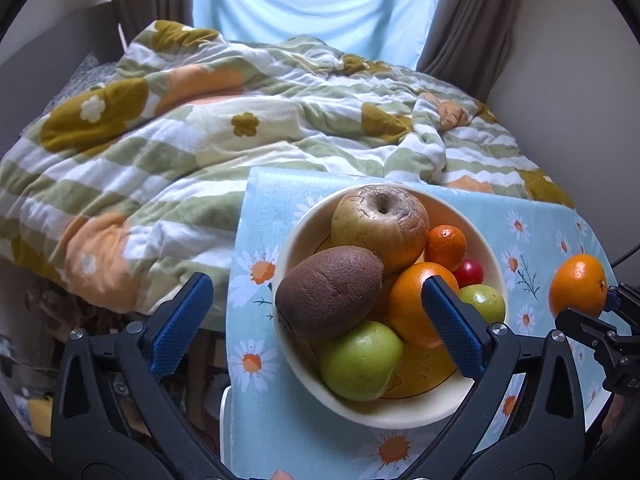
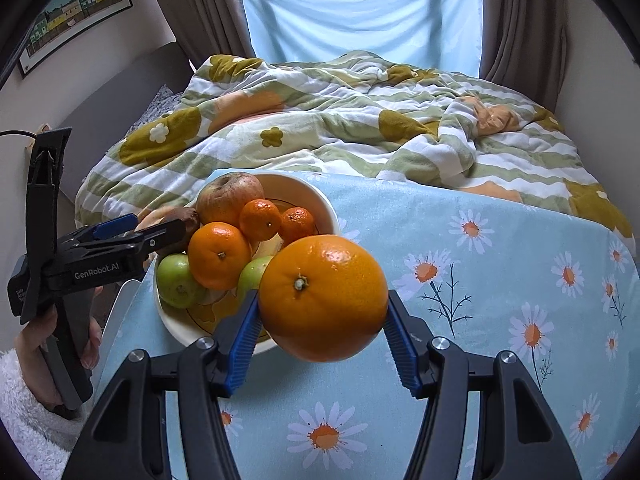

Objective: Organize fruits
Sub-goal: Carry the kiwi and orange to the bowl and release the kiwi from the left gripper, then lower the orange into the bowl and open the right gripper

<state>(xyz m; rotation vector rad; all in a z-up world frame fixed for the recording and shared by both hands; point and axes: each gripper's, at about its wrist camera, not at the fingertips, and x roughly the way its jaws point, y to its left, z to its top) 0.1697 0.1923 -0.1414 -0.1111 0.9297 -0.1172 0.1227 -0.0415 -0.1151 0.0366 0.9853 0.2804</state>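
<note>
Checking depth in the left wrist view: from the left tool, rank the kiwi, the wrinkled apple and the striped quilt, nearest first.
From the left tool:
1. Kiwi, between its fingers, front of bowl.
2. Wrinkled apple, at the bowl's back.
3. Striped quilt, beyond the table.

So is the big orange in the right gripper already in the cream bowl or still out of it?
Out. The big orange is clamped in the right gripper, beside the cream bowl, over the daisy tablecloth.

Behind the table I see a crumpled quilt with green stripes and mustard flowers [image 1: 240, 128] on a bed. A pale blue cloth [image 2: 360, 12] covers the window, between brown curtains [image 2: 520, 20]. A framed picture of coloured houses [image 2: 76, 12] hangs on the left wall.
</note>
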